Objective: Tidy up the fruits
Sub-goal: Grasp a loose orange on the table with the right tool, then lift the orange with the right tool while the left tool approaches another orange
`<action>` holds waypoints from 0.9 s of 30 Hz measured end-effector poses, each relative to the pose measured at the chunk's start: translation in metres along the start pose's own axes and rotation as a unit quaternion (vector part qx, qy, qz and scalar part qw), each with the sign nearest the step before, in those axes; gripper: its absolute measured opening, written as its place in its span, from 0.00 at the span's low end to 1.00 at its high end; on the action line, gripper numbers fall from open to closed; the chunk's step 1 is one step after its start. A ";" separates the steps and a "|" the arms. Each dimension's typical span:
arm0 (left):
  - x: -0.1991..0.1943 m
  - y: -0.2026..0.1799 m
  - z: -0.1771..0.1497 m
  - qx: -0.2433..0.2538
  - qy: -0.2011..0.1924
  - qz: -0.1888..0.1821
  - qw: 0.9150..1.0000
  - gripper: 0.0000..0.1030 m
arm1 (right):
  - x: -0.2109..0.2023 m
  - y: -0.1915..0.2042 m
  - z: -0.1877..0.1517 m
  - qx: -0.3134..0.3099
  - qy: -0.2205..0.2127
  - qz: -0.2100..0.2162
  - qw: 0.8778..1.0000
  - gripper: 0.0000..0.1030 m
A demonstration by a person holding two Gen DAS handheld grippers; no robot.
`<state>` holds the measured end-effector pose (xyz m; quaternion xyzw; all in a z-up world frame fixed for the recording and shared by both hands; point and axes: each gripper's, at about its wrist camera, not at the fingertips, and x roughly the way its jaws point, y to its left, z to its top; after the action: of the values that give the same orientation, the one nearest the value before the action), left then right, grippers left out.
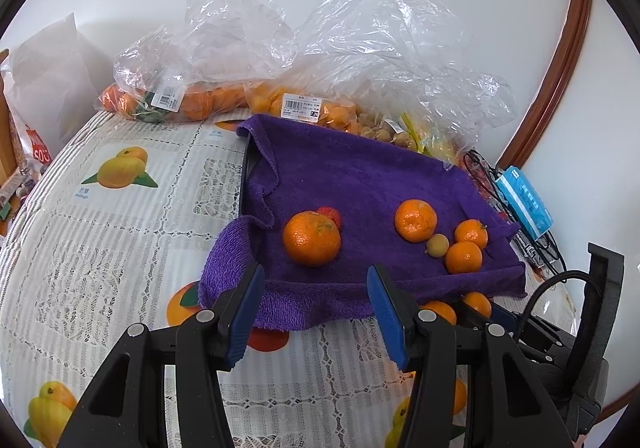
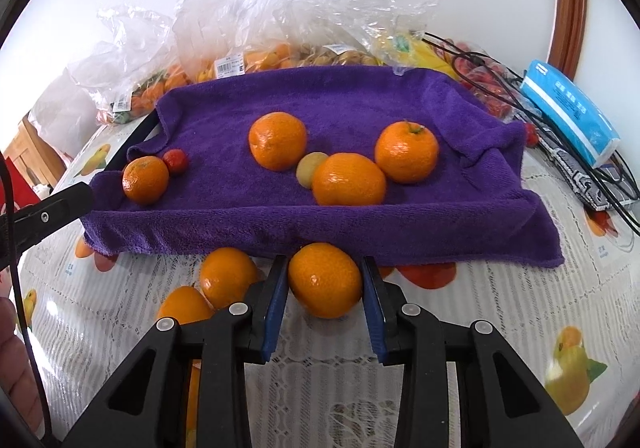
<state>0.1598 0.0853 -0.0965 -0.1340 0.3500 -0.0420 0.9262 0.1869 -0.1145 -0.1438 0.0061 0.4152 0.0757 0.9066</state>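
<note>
Mandarin (image 2: 325,280) sits clamped between the right gripper's (image 2: 325,302) jaws.

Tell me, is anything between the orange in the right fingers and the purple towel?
Nothing visible. The right gripper is shut on the orange, and the towel edge lies just behind it, with bare cloth in front of the fruit there.

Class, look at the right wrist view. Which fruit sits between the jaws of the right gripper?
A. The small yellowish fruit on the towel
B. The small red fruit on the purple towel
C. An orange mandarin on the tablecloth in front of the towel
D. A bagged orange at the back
C: the right gripper has its jaws on either side of a mandarin lying on the tablecloth, just in front of the purple towel.
</note>
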 end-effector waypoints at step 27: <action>0.004 -0.014 -0.008 0.035 0.006 -0.006 0.999 0.50 | -0.039 -0.053 -0.012 0.028 -0.019 -0.040 0.999 0.35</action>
<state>0.1576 0.0695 -0.1004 -0.1029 0.3526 -0.0603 0.9281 0.1601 -0.1729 -0.1266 0.0165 0.3996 0.0276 0.9161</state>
